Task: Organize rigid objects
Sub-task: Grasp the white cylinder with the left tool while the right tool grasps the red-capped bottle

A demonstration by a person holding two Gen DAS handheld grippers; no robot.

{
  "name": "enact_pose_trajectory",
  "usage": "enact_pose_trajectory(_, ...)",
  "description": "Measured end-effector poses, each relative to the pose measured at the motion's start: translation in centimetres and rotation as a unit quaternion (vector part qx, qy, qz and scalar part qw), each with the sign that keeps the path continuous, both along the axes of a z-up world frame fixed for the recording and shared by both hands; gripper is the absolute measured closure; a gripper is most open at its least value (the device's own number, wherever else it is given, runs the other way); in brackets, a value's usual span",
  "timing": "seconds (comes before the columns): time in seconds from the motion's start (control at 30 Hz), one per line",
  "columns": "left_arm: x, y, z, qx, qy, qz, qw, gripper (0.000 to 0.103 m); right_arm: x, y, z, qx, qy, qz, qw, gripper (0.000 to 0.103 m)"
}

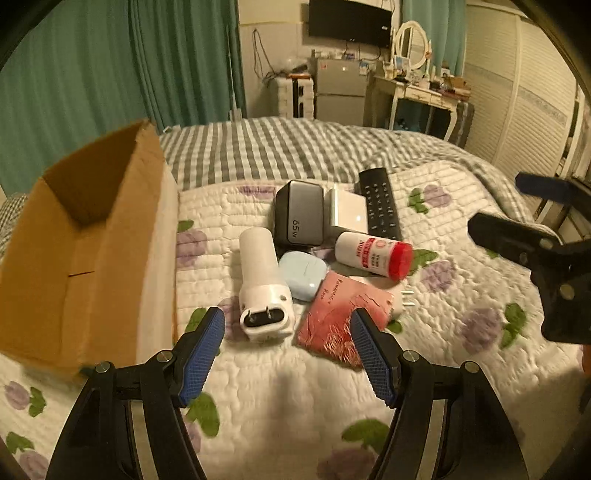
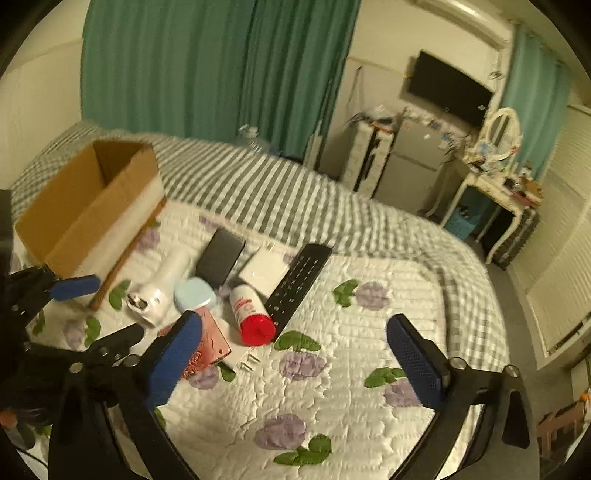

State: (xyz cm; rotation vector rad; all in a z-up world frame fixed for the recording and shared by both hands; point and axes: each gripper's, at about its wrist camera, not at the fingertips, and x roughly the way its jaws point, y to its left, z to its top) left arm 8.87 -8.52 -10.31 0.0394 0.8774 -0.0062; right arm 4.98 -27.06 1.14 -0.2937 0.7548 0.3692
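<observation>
A pile of small objects lies on the floral quilt: a white plug-in device [image 1: 260, 280] [image 2: 162, 284], a black 65W charger [image 1: 299, 213] [image 2: 220, 255], a light blue case [image 1: 302, 274] [image 2: 194, 293], a red-capped white bottle [image 1: 375, 254] [image 2: 251, 314], a pink booklet [image 1: 341, 317] [image 2: 208, 349], a white box [image 1: 349, 213] [image 2: 263, 272] and a black remote [image 1: 380, 208] [image 2: 297, 282]. An open cardboard box [image 1: 85, 251] [image 2: 92, 206] stands to their left. My left gripper [image 1: 288, 350] [image 2: 96, 308] is open and empty, just short of the white device and booklet. My right gripper [image 2: 295, 362] [image 1: 517, 216] is open and empty, above the quilt right of the pile.
A grey checked blanket [image 1: 280, 147] covers the far part of the bed. Green curtains [image 2: 207, 70], a small fridge [image 1: 338, 90], a wall TV [image 1: 349, 22] and a white dressing table with mirror [image 2: 495, 162] stand beyond the bed. White wardrobe doors [image 1: 517, 92] are at the right.
</observation>
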Motion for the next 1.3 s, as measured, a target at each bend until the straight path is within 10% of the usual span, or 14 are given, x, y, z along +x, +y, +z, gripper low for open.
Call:
enact_pose_trajectory(0.2, 2.9, 0.8, -1.6, 0.002, 0.011, 0.022, 0.9997, 0.033, 3.9, 1.1, -3.5, -0.003, 0.05, 0.038, 0.998, 0.024)
enact_pose_trajectory(0.3, 4.0, 1.5, -2.3, 0.0, 0.015, 0.032, 0.9994, 0.053, 5.8, 1.9, -5.3, 0.003, 0.08, 0.056, 0.995, 0.038)
enact_pose_trajectory(0.63, 6.4, 2.7, -4.2, -0.013, 0.045, 0.034, 0.9983, 0.052, 8.3, 5.2, -9.0, -0.01, 0.144, 0.116, 0.983, 0.059)
enact_pose_trajectory(1.3, 3.4, 1.5, -0.7, -0.007, 0.009, -0.01, 0.9999, 0.061, 6.5, 5.2, -7.6, -0.022, 0.125, 0.104, 0.986, 0.067)
